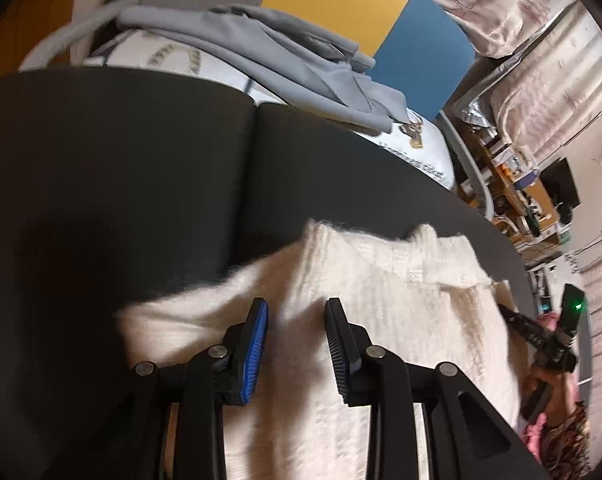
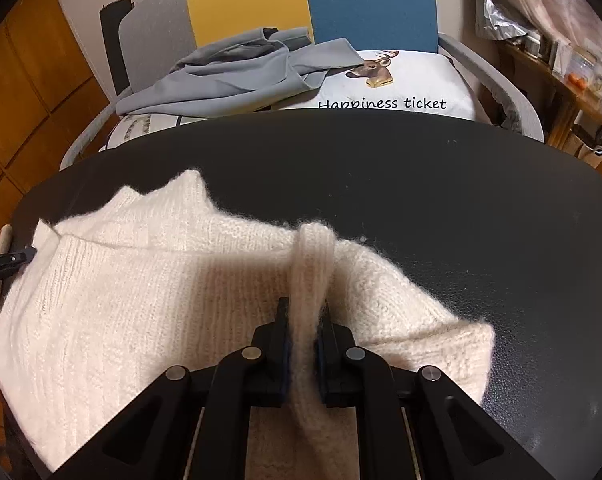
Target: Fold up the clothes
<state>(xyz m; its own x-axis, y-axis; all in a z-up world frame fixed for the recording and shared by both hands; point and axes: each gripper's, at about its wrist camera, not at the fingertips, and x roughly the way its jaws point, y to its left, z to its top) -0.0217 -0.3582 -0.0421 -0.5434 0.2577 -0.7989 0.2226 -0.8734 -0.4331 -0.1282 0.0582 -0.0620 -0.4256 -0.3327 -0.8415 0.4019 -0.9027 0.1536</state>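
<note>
While the left gripper (image 1: 297, 320) hovers released above the cream sweater (image 1: 381, 300), the right gripper (image 2: 303, 344) pinches a raised fold, and only its view shows the deer cushion (image 2: 401, 84).

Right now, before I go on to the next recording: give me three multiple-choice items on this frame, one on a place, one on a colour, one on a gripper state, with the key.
1. Where does the grey garment lie?
A. on the black table
B. on the chair behind the table
C. on the floor

2. What colour is the knit sweater on the table?
A. cream white
B. blue
C. yellow

3. How do the two grippers stand?
A. both open
B. left shut on the sweater, right open
C. left open, right shut on the sweater

Key:
1 B, it is draped over the printed cushion on the chair seat.
2 A, the fuzzy knit is cream white in both views.
3 C, the left gripper shows a wide gap above the knit, while the right gripper pinches a ridge of it.
</note>
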